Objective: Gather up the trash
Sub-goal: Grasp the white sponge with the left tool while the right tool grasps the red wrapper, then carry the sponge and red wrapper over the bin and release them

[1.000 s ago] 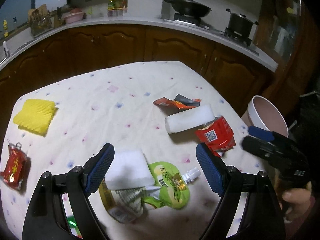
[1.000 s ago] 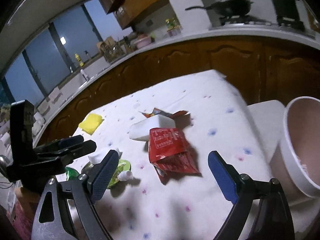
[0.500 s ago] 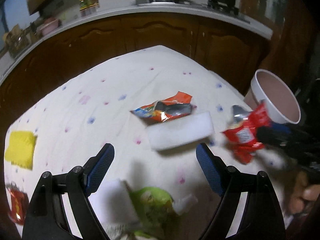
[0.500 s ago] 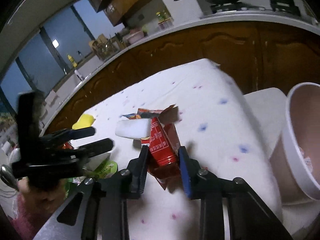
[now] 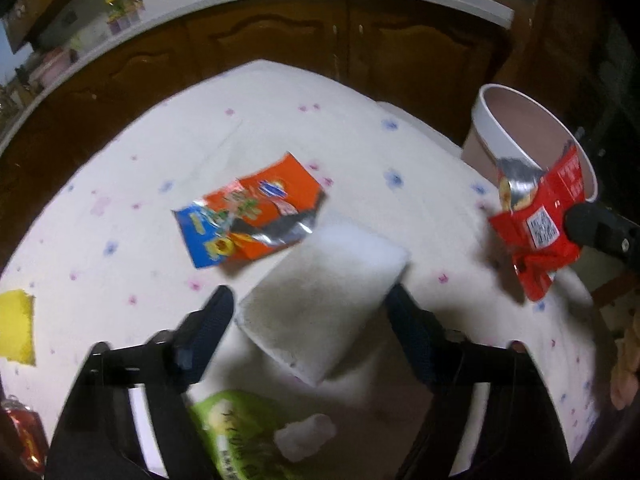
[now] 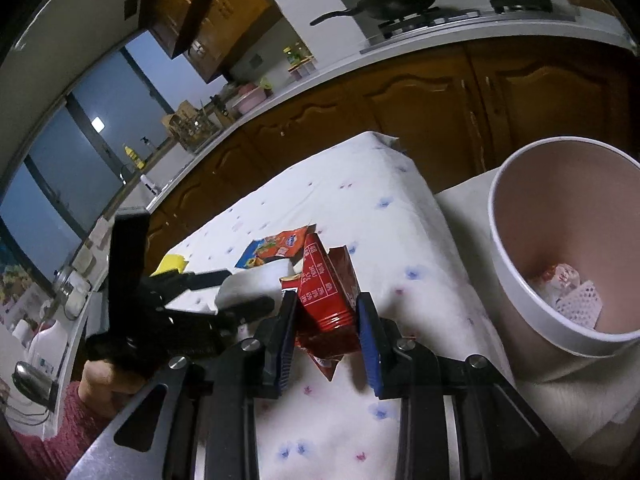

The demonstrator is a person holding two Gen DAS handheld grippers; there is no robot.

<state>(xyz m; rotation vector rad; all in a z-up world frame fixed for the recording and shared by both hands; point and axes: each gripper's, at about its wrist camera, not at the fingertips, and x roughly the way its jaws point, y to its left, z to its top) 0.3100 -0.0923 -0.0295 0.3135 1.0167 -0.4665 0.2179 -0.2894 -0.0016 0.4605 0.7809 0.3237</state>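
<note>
While the right claw (image 6: 326, 320) grips the red wrapper (image 6: 326, 288) clear of the surface (image 6: 340, 208), left of the bin (image 6: 496, 240), the open left claw (image 5: 310, 320) straddles the white foam block (image 5: 324, 296), its long axis crossing the gap diagonally.

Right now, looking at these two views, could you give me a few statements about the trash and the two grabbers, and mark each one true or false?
1. The right gripper is shut on the crumpled red foil wrapper. True.
2. The pink round bin with a white rim holds nothing. False: paper scraps lie inside.
3. The left gripper is open around the white rectangular foam block. True.
4. The orange-and-blue snack wrapper is already in the bin. False: it lies on the spotted white tablecloth.
</note>
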